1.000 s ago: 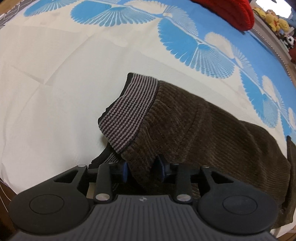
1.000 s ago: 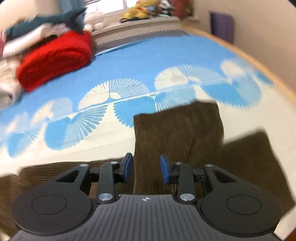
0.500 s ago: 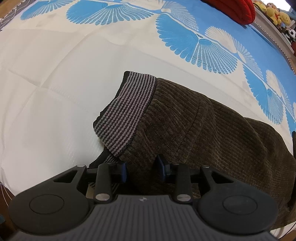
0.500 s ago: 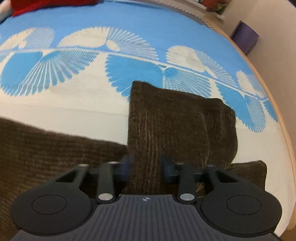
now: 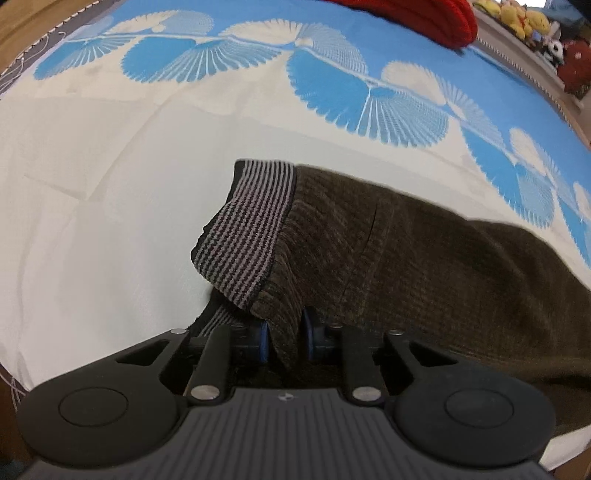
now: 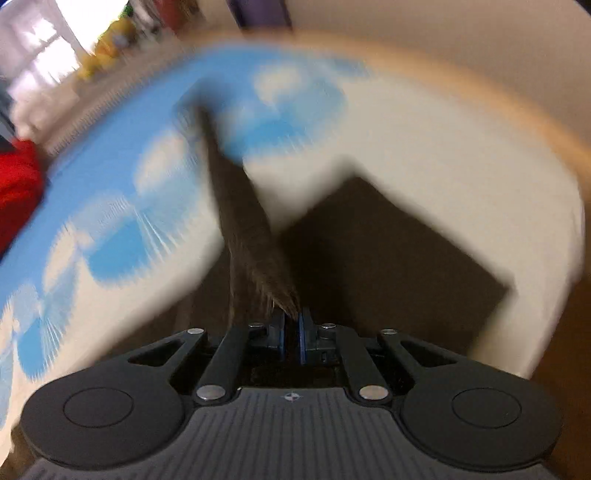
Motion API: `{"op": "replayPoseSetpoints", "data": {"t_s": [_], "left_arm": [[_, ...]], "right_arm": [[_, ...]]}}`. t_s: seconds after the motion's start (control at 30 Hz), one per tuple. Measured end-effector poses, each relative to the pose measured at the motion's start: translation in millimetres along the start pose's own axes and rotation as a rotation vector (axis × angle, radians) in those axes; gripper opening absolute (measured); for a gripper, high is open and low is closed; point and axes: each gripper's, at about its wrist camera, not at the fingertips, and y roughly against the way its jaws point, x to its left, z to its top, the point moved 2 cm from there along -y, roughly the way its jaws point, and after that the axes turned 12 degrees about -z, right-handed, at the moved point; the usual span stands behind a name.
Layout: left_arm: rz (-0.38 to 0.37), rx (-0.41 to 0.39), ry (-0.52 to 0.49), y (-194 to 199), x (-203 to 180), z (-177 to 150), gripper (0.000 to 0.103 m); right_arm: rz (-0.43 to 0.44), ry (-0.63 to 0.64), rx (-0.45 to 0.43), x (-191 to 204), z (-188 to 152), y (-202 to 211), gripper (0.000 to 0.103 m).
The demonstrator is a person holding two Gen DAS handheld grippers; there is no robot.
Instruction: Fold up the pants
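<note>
Brown corduroy pants (image 5: 406, 258) lie on a bed, their striped grey waistband (image 5: 247, 236) bunched up at the left end. My left gripper (image 5: 285, 339) sits at the waist just below that band. Its jaws are closing, and a fold of corduroy fills the gap with both pads touching it. In the blurred right wrist view, my right gripper (image 6: 290, 338) is shut on a pant leg (image 6: 243, 206), which stretches away from the pads as a narrow lifted strip. The other leg (image 6: 388, 258) lies flat to the right.
The bed sheet (image 5: 110, 184) is cream with blue fan patterns. A red knitted item (image 5: 424, 14) and plush toys (image 5: 517, 18) sit at the far side. A wooden bed edge (image 6: 480, 103) curves round the right, with a wall behind it.
The left jaws have narrowed onto the waist fabric. The right jaws went from open to shut on the leg, and that gripper swung and rolled fast, pulling the leg up into a strip.
</note>
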Motion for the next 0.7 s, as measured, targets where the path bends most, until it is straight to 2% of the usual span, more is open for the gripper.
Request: {"op": "replayPoseSetpoints", "data": {"t_s": [0.03, 0.07, 0.13, 0.2, 0.3, 0.33, 0.47, 0.57, 0.7], "left_arm": [[-0.009, 0.001, -0.003, 0, 1, 1, 0.021], [-0.02, 0.003, 0.007, 0, 3, 2, 0.021], [-0.049, 0.002, 0.064, -1, 11, 4, 0.025], [-0.073, 0.004, 0.133, -2, 20, 6, 0.03], [-0.083, 0.004, 0.195, -4, 24, 10, 0.031], [-0.08, 0.003, 0.201, -4, 24, 11, 0.032], [-0.059, 0.013, 0.193, -8, 22, 12, 0.033], [-0.055, 0.019, 0.193, -10, 24, 13, 0.038], [-0.045, 0.027, 0.172, -12, 24, 13, 0.038]], "right_arm": [[0.0, -0.009, 0.099, -16, -8, -13, 0.008], [-0.008, -0.05, 0.157, -31, -13, -21, 0.01], [0.022, -0.159, 0.199, -63, -14, -29, 0.014], [0.071, -0.232, 0.17, -86, -7, -30, 0.016], [0.06, -0.306, 0.115, -108, 0, -31, 0.038], [0.052, -0.344, 0.114, -115, 2, -34, 0.04], [0.074, -0.456, 0.1, -130, 8, -45, 0.04], [0.05, -0.443, 0.103, -127, 10, -54, 0.04], [0.0, -0.425, 0.104, -119, 16, -60, 0.038]]}}
